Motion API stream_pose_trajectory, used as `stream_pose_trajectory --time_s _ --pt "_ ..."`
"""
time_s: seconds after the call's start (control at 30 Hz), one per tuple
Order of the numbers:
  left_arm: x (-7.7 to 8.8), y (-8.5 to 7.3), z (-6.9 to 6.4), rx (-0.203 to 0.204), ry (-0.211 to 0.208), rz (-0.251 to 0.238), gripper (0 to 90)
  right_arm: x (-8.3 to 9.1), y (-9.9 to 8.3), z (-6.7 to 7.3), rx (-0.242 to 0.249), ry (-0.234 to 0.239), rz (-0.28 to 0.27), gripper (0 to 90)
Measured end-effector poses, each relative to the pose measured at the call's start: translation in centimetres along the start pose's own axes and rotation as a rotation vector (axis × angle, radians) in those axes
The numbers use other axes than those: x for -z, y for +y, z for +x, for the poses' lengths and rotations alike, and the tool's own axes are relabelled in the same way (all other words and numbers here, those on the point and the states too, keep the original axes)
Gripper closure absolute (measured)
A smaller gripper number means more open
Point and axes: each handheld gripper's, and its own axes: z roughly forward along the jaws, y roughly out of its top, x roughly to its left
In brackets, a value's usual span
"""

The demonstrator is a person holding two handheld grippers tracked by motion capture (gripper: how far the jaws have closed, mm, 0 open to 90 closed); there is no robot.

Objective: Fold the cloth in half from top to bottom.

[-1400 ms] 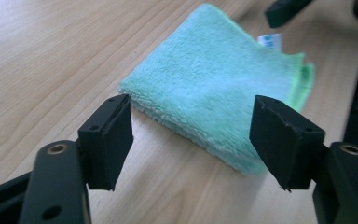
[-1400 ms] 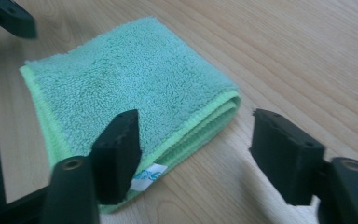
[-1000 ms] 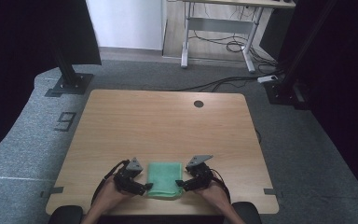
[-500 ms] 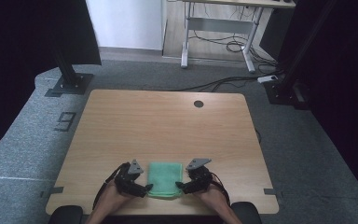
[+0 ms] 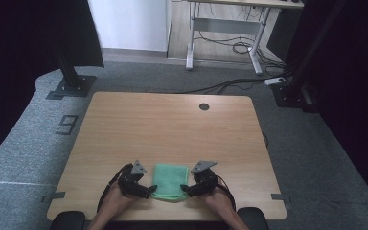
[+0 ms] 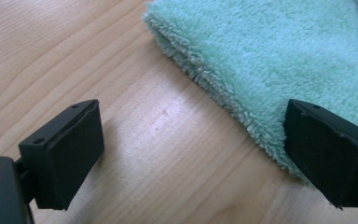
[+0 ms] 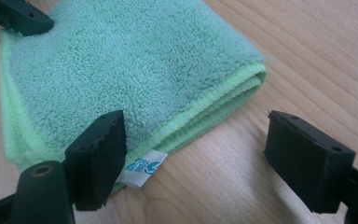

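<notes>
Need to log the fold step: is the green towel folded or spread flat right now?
Folded. The green microfibre towel lies as a compact rectangle with stacked layers along its stitched edge and a label poking out between them.

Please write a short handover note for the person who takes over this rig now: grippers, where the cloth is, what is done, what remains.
Left gripper: open, jaws have just been opening; one jaw is over the edge of the folded mint-green fluffy microfibre cloth, nothing is held.
Right gripper: open at the cloth's hemmed corner with the small white label, nothing is held.
The cloth lies flat near the front edge of the light wooden table, between the two grippers.
Done: the cloth looks folded and released.
Left: probably withdraw both grippers, or fold once more if needed.
</notes>
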Motion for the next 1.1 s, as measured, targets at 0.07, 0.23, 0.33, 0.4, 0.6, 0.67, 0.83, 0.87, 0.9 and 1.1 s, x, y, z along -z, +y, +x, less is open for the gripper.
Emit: stream_pose_trajectory --time_s 0.07,0.23,0.33,0.4,0.6,0.67,0.83,0.87,0.9,1.1 --pt "-0.1 0.2 0.2 0.003 0.004 -0.002 5.8 -0.1 0.1 -0.1 -0.001 -0.003 -0.001 20.4" --pt "-0.5 0.6 0.7 0.000 0.018 -0.004 5.7 -0.3 0.3 -0.5 -0.009 -0.011 -0.001 20.5" --pt "-0.7 1.1 1.1 -0.006 0.031 -0.003 5.7 -0.4 0.6 -0.8 -0.015 -0.017 0.001 20.6" --pt "-1.0 1.4 1.5 -0.006 0.037 -0.003 5.7 -0.6 0.7 -1.1 -0.018 -0.019 0.002 20.7" --pt "-1.7 2.3 2.4 -0.006 0.054 -0.006 5.7 -1.1 1.5 -2.3 -0.030 -0.035 0.004 21.0" --pt "-1.9 2.6 2.8 -0.007 0.060 -0.007 5.7 -1.3 1.8 -2.7 -0.035 -0.040 0.006 21.4" --pt "-2.4 3.4 3.4 -0.013 0.079 -0.009 5.8 -1.8 2.4 -3.9 -0.052 -0.054 0.006 21.8" --pt "-2.5 3.5 3.5 -0.015 0.083 -0.009 5.8 -1.9 2.5 -4.1 -0.058 -0.058 0.006 21.8" --pt "-2.6 3.6 3.6 -0.015 0.085 -0.011 5.8 -1.9 2.6 -4.3 -0.062 -0.060 0.008 21.9" --pt "-3.3 4.3 4.4 0.003 0.102 -0.021 5.8 -2.5 3.4 -5.5 -0.066 -0.086 0.002 22.6"
